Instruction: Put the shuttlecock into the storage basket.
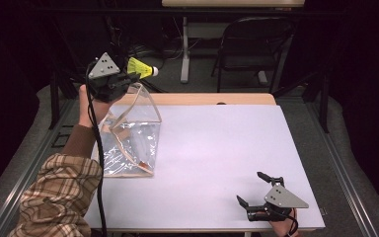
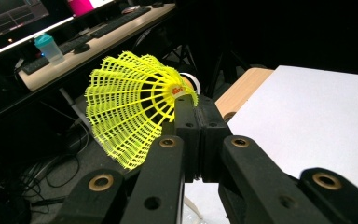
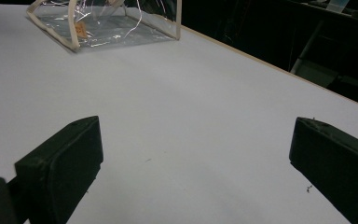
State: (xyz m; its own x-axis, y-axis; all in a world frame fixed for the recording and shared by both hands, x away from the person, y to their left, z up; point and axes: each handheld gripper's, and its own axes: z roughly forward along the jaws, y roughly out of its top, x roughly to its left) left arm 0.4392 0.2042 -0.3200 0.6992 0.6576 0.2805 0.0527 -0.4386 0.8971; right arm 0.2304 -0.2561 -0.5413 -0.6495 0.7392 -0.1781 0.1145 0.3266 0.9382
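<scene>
The left tongs (image 1: 131, 77) were raised over the bench's (image 1: 217, 148) far left corner, clamped on a yellow shuttlecock (image 2: 135, 105), apparently near its cork. Just below them stood a clear pouch (image 1: 131, 143). The right tongs (image 1: 251, 190) rested, jaws wide apart, well right of the pouch.

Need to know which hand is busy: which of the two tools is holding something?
The left tool, raised past the table's far left corner, is shut on the yellow shuttlecock. The right tool rests open and empty on the table.
</scene>
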